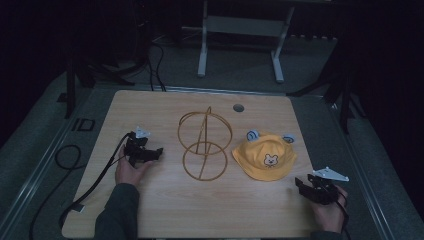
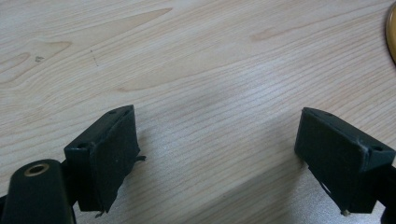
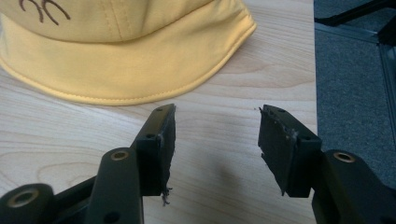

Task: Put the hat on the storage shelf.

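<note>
A yellow child's hat (image 1: 265, 157) with a bear face and small blue ears lies right of centre on the wooden table (image 1: 150, 210). Left of it stands a gold wire stand (image 1: 204, 145) made of rings. My left gripper (image 1: 159, 151) is held low over the table left of the stand, jaws wide apart with bare wood between them (image 2: 217, 135). The stand's gold edge (image 2: 392, 32) peeks in at the right of the left gripper view. My right gripper (image 1: 298, 184) rests near the table's right front corner, open, just short of the hat's brim (image 3: 140, 79).
A round cable hole (image 1: 238, 107) sits near the table's far edge. Black cables (image 1: 67, 160) trail off the left side. A white frame (image 1: 240, 35) stands on the floor behind the table. The table's right edge runs close beside my right gripper (image 3: 217, 135).
</note>
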Tool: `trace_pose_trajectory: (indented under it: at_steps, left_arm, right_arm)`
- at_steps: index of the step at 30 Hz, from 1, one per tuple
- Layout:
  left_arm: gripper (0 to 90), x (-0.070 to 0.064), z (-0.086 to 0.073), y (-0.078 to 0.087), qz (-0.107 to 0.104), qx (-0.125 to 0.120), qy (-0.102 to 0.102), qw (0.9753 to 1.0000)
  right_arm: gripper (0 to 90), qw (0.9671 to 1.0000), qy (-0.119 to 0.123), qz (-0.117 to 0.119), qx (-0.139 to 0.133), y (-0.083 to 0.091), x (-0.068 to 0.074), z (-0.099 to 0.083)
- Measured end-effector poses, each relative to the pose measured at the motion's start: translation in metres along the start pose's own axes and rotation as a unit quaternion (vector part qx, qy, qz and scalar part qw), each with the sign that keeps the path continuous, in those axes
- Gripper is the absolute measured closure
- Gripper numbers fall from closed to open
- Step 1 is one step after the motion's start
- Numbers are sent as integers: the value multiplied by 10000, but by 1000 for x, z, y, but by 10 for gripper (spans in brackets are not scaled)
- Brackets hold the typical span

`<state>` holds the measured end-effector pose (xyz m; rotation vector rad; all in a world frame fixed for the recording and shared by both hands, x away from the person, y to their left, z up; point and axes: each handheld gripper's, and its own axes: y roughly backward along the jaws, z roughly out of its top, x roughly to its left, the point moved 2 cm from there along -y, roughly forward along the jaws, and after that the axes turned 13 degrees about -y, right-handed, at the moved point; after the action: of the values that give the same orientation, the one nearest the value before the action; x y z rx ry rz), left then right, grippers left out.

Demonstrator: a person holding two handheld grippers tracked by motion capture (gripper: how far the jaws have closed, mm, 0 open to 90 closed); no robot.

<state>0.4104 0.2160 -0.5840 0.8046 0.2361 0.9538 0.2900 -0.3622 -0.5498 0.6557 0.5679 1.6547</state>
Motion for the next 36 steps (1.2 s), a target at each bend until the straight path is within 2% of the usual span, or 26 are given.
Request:
trace_pose_trajectory:
  at_steps: [5,11,15,17,19,20,27,32,36]
  left_arm:
    - [135,-1,-2,2,-28,-1,-36,10000]
    - [136,-1,-2,2,-25,-3,-32,10000]
    - [136,-1,-2,2,-22,-5,-30,10000]
    - [136,-1,-2,2,-22,-6,-32,10000]
    - [137,-1,-2,2,-21,-11,-30,10000]
    - [137,-1,-2,2,-21,-14,-29,10000]
    - [139,-2,-2,2,-24,-27,-16,10000]
    - [140,-2,-2,2,-29,-20,-17,10000]
    - [140,-2,-2,2,-29,-23,-15,10000]
  right_arm:
    - [450,9999,94,26,82,0,3,0]
    - [454,9995,158,247,121,6,4,0]
    - [448,9989,225,368,183,12,3,7]
    - [421,9977,318,533,272,16,4,16]
    - [421,9973,333,585,301,17,5,19]
    - [417,9963,385,662,399,20,5,26]
    - [393,9926,696,795,605,27,8,39]
    - [395,9863,936,1132,755,32,8,50]
    - [398,9835,1142,1114,851,34,7,57]
